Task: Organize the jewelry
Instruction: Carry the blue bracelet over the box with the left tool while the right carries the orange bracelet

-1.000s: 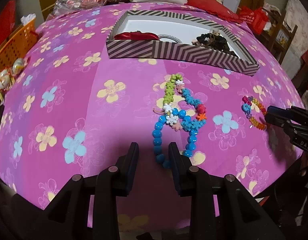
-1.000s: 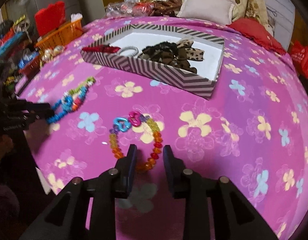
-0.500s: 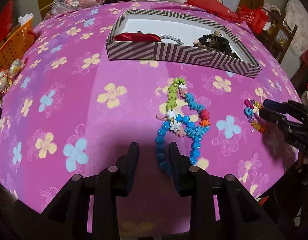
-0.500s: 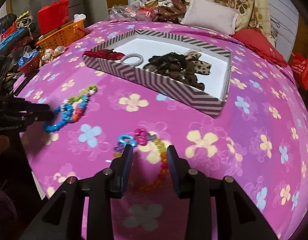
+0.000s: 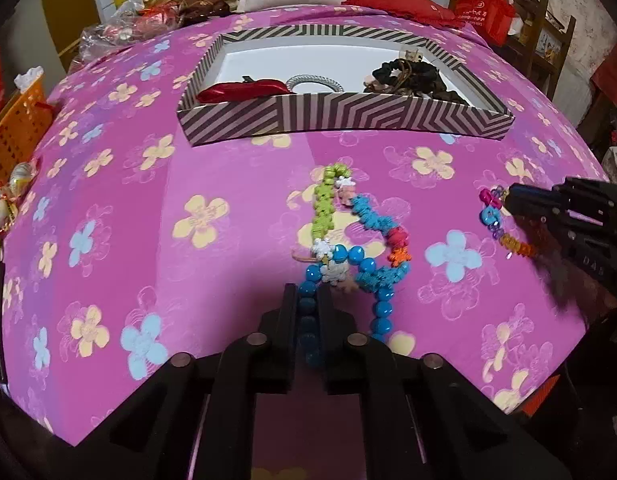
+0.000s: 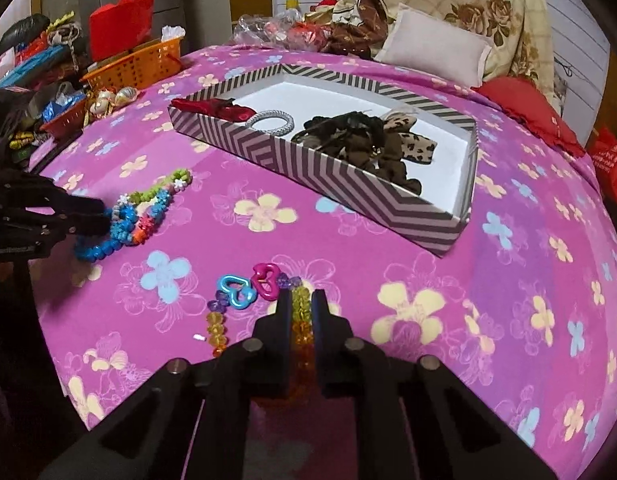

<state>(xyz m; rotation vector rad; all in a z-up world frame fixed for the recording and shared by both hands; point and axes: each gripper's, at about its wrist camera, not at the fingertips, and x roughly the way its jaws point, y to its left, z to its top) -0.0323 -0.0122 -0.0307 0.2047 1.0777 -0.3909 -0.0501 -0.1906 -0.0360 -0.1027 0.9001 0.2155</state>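
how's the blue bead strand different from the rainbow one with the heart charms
The blue bead strand has round opaque blue beads and tangles with green and blue flower-shaped strands; the rainbow strand has small clear faceted beads, two heart charms, and lies alone. The blue one is pinched by the left hand-held gripper, the rainbow one by the right hand-held gripper. Both jaws have just closed. Both strands lie on the pink flowered cloth, outside the striped box.

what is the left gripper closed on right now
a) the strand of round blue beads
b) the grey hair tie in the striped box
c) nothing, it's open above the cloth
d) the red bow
a: in the left wrist view the left gripper, whose fingers have just been closing, pinches the blue bead strand between them, while the grey hair tie and red bow lie in the striped box.
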